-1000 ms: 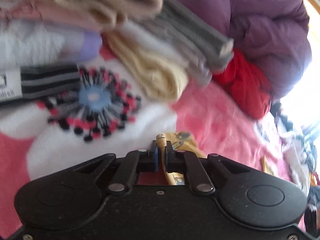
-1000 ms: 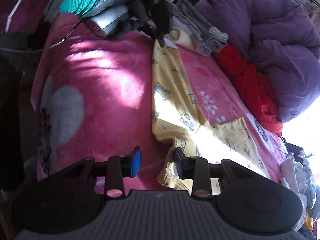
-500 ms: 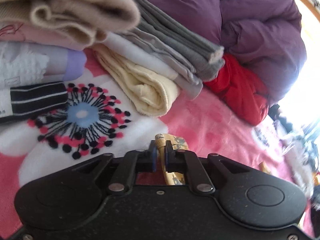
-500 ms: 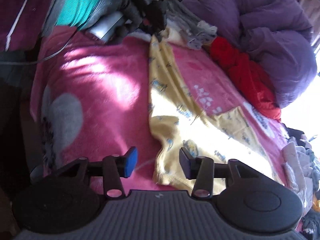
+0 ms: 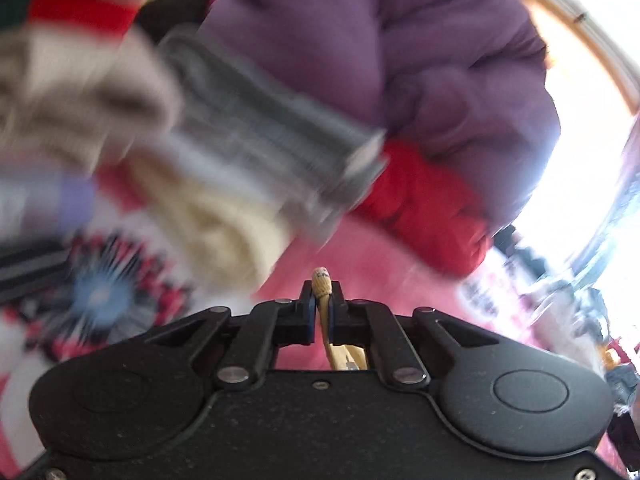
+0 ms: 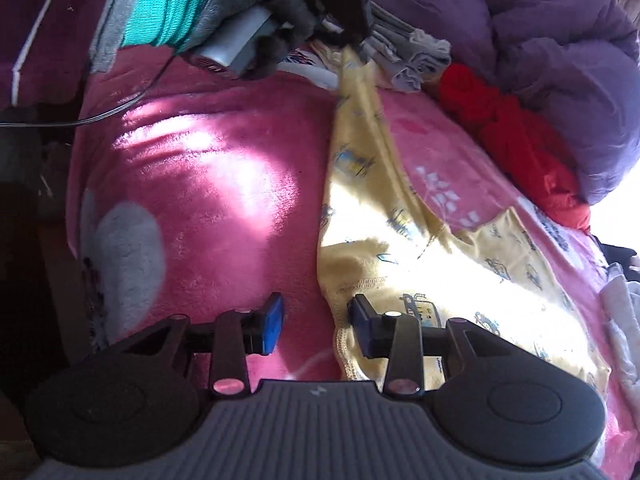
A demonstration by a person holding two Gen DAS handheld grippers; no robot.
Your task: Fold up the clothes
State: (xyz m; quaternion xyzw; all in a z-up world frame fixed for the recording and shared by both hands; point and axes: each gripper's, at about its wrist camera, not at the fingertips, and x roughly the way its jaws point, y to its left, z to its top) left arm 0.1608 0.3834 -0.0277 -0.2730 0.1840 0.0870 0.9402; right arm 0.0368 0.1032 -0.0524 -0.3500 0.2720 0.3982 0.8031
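Nearest, the right claw (image 6: 316, 322) hangs with its jaws apart, having just narrowed, their blue pads either side of the stitched hem of a soft yellow printed garment (image 6: 400, 248) without pressing it. That garment lies stretched along the fleecy pink blanket (image 6: 200, 184) on the bed, sunlit, running to the far end. Over there the left claw (image 5: 321, 300) is clamped on a bunched yellow corner, carried by a hand in a grey and teal glove (image 6: 224, 4). Beyond sit blurred folded knits (image 5: 224, 216), a crumpled red cloth (image 6: 516, 136) and a puffy purple quilt (image 6: 540, 52).
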